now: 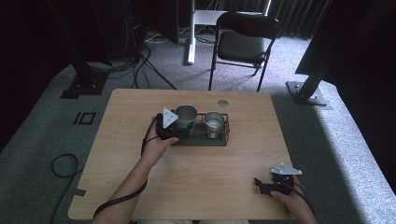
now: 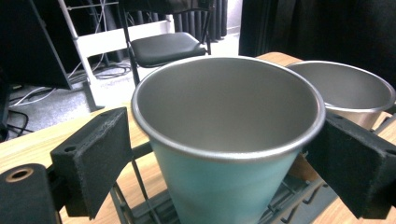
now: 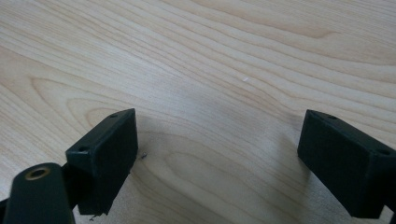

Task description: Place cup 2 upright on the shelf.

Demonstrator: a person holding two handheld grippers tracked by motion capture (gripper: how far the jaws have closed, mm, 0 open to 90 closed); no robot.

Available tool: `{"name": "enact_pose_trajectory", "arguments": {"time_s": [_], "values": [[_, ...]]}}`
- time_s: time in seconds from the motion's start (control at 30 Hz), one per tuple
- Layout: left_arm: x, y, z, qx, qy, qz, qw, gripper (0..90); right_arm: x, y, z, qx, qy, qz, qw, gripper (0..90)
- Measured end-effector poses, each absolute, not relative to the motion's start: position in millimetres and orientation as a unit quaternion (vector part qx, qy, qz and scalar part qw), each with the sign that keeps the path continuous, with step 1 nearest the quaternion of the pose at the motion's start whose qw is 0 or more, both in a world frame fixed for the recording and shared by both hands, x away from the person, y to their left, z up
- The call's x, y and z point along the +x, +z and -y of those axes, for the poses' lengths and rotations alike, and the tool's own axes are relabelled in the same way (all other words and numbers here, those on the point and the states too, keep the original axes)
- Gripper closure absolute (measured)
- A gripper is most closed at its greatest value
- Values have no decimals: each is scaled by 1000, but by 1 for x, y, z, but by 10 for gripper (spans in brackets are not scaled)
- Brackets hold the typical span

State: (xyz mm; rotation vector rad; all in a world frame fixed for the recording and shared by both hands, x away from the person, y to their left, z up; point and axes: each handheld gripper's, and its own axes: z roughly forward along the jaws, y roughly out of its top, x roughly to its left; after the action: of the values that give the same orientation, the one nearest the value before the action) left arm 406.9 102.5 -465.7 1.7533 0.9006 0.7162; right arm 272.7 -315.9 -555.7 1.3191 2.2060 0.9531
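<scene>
On the wooden table [image 1: 140,186], a wire rack [image 1: 223,139] holds an upright teal cup [image 2: 219,186] between the left gripper's [image 2: 219,154] spread jaws, seemingly not yet clamped; the right gripper [image 1: 266,185] rests released, well apart.

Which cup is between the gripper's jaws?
The teal cup, at the rack's left end. The left gripper straddles it; the plain silver cup sits beside it, untouched.

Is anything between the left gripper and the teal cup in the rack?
Nothing visible: the left gripper has its jaws open on either side of the teal cup, which stands in the wire rack beside a steel cup.
</scene>
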Motion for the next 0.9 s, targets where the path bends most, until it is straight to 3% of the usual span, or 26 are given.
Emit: {"name": "enact_pose_trajectory", "arguments": {"time_s": [0.9], "values": [[378, -459, -130, 729, 286, -365, 504, 90, 273, -556, 316, 472, 341, -789, 199, 117]]}}
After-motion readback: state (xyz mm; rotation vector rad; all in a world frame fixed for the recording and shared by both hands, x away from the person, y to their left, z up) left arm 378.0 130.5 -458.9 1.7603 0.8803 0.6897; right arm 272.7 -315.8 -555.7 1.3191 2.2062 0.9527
